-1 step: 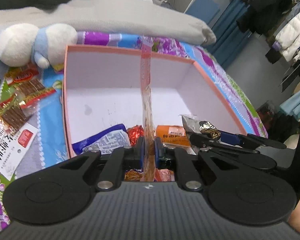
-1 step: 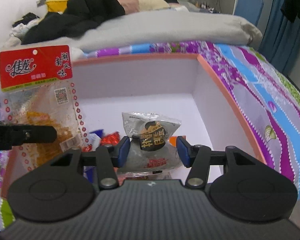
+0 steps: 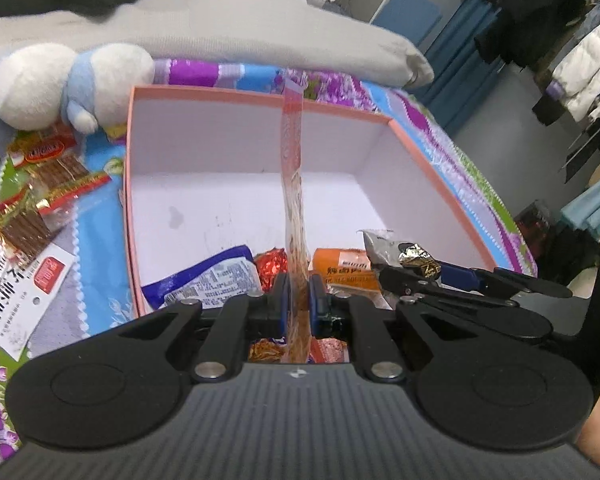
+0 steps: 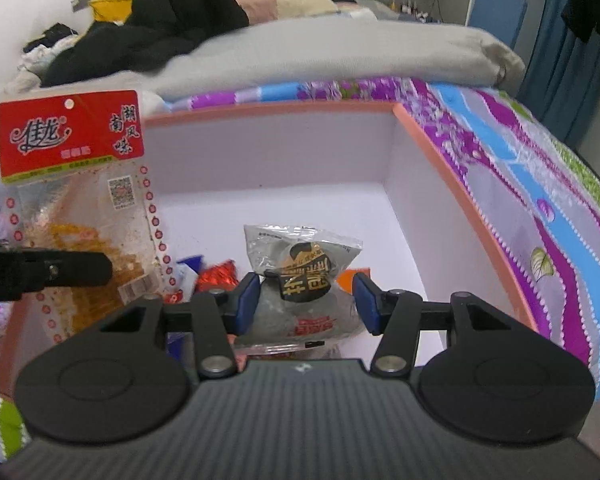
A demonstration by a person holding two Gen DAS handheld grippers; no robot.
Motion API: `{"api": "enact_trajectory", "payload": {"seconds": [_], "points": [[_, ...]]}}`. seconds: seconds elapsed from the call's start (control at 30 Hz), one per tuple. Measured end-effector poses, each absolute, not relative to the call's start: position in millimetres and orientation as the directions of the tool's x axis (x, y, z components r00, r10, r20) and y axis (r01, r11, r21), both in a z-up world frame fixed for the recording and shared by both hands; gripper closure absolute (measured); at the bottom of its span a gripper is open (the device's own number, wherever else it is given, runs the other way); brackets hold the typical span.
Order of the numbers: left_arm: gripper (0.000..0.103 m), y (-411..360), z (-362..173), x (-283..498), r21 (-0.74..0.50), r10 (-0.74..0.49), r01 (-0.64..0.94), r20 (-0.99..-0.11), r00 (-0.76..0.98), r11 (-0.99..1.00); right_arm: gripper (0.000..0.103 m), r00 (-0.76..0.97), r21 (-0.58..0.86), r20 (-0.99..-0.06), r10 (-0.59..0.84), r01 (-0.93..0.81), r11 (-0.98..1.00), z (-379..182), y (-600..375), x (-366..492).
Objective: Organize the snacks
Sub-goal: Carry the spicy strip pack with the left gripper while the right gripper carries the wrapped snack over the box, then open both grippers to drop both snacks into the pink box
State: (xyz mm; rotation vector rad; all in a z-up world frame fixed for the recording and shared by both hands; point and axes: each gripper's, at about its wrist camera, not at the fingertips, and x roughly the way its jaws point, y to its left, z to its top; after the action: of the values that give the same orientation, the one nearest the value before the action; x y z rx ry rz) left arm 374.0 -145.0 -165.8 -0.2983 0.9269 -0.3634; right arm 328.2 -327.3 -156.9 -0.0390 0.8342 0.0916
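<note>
A pink-rimmed white box [image 3: 220,152] lies open on the flowered bedspread. My left gripper [image 3: 299,304] is shut on a clear snack bag [image 3: 294,184] with a red header, seen edge-on over the box. From the right wrist the same bag [image 4: 72,184] hangs at the box's left side. My right gripper [image 4: 306,304] is shut on a grey snack packet [image 4: 304,268] with a black and gold label, over the box's near right part [image 4: 280,152]. A blue-white packet [image 3: 208,280], a red foil sweet [image 3: 272,266] and an orange packet [image 3: 344,268] lie in the box's near end.
Loose snack packs [image 3: 40,200] lie on the bedspread left of the box, below a white plush toy [image 3: 68,84]. A grey duvet [image 3: 240,40] and black clothes [image 4: 160,32] lie behind the box. Coats [image 3: 580,60] hang past the bed's right edge.
</note>
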Motion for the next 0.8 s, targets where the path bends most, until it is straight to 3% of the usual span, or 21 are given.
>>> {"api": "enact_trajectory", "payload": {"seconds": [0.17,0.23,0.27,0.33,0.37,0.8], "points": [[0.091,-148.0,-177.0,379.1,-0.397,-0.424,0.173,-0.729,0.538,0.902,0.048,0.644,0.031,-0.761,0.079,-0.085,0.996,-170.6,-336.3,334.7],[0.086,-149.1,-176.8,379.3,-0.386,-0.414,0.170,-0.733,0.540,0.907,0.047,0.641,0.054,-0.762,0.095,-0.083,0.995,-171.8,-339.5,335.3],[0.081,-149.6,-177.1,380.3,-0.382,-0.408,0.166,-0.739,0.536,0.909,0.044,0.641,0.062,-0.761,0.101,-0.083,0.995,-171.2,-340.3,335.4],[0.041,-148.7,-175.4,380.8,-0.372,-0.389,0.145,-0.751,0.534,0.917,0.034,0.645,0.073,-0.757,0.104,-0.075,0.995,-167.9,-342.2,335.2],[0.038,-148.2,-173.3,379.4,-0.362,-0.375,0.137,-0.750,0.544,0.922,0.031,0.651,0.071,-0.753,0.100,-0.071,0.995,-165.4,-342.4,333.8],[0.030,-124.3,-114.3,330.5,-0.338,-0.356,0.161,-0.666,0.655,0.927,0.031,0.753,0.072,-0.653,0.086,-0.052,0.996,-110.9,-342.1,296.7]]}}
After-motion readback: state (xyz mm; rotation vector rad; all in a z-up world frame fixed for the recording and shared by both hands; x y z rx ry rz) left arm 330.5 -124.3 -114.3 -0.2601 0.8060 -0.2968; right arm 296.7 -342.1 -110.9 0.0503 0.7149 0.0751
